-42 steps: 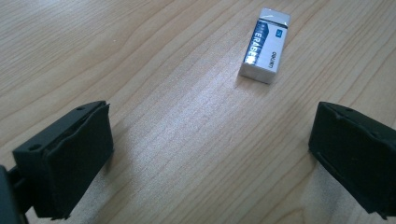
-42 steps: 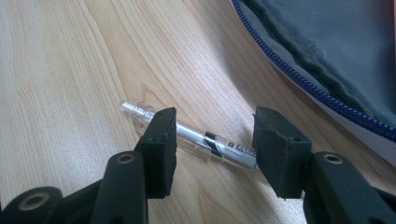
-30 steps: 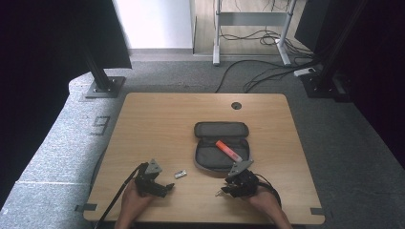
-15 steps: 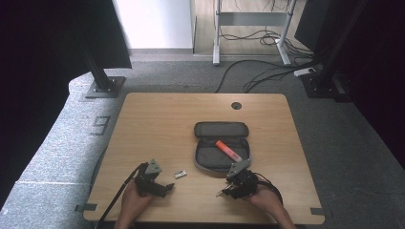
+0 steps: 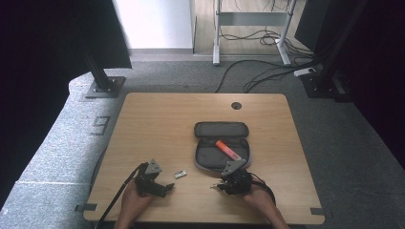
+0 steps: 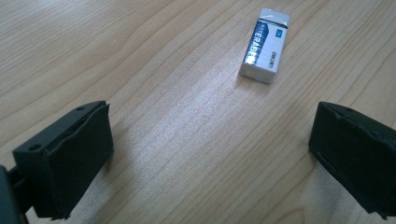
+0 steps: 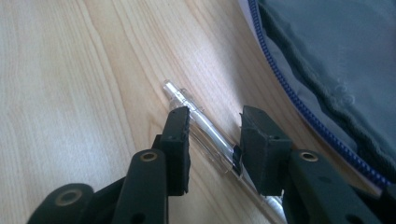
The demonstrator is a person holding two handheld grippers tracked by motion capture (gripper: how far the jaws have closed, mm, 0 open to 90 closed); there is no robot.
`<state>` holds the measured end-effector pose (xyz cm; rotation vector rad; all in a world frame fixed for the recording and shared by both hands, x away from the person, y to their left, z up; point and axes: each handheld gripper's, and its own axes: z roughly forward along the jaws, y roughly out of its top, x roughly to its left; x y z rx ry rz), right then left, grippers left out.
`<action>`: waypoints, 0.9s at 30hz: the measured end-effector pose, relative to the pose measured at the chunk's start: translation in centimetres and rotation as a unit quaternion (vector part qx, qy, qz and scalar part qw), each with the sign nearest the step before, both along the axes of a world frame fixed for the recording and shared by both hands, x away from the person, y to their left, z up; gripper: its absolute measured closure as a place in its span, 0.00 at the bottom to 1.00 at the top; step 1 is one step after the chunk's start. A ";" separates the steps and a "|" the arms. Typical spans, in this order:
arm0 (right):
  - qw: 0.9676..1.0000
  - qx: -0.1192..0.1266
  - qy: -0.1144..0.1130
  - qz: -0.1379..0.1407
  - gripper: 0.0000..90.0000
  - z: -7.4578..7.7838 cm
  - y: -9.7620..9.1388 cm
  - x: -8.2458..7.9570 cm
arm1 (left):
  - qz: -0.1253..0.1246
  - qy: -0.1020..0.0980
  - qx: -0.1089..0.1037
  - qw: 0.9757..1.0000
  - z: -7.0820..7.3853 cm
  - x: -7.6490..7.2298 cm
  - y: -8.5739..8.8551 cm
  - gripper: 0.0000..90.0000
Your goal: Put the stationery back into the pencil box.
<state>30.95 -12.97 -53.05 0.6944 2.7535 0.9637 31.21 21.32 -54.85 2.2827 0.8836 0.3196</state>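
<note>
Black jaws of the right gripper (image 7: 214, 140) have just been closing and now straddle a clear plastic pen (image 7: 205, 128) lying on the wooden table (image 5: 157, 124), just beside the open grey zip pouch (image 7: 336, 65); whether the pads press it I cannot tell. The left gripper (image 6: 210, 154) gapes wide, empty, near a small white eraser (image 6: 265, 44).

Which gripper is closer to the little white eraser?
Left. The left gripper sits just below-left of the eraser, jaws open toward it. The right gripper is farther off, astride a clear pen.
</note>
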 end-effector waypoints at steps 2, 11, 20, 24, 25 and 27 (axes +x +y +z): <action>1.000 0.000 -0.002 -0.002 0.72 0.0 0.2 0.1 | 0.000 0.000 0.000 1.000 0.0 0.0 0.0 0.00; 1.000 -0.014 -0.010 -0.006 0.75 0.2 1.6 0.3 | -0.003 0.000 0.000 1.000 0.0 -0.1 0.0 0.00; 1.000 -0.008 0.001 -0.007 0.63 0.3 0.3 0.7 | -0.002 0.000 0.000 1.000 0.0 -0.1 0.0 0.00; 1.000 -0.013 -0.004 -0.011 0.62 0.8 -1.0 0.6 | -0.003 0.000 0.000 1.000 0.0 -0.1 0.0 0.00; 1.000 -0.014 -0.004 -0.013 0.62 0.9 -1.4 0.6 | -0.003 0.000 0.000 1.000 0.0 -0.1 0.0 0.00; 1.000 -0.018 -0.004 -0.016 0.62 0.9 -1.9 0.5 | -0.003 0.000 0.000 1.000 0.0 -0.1 0.0 0.00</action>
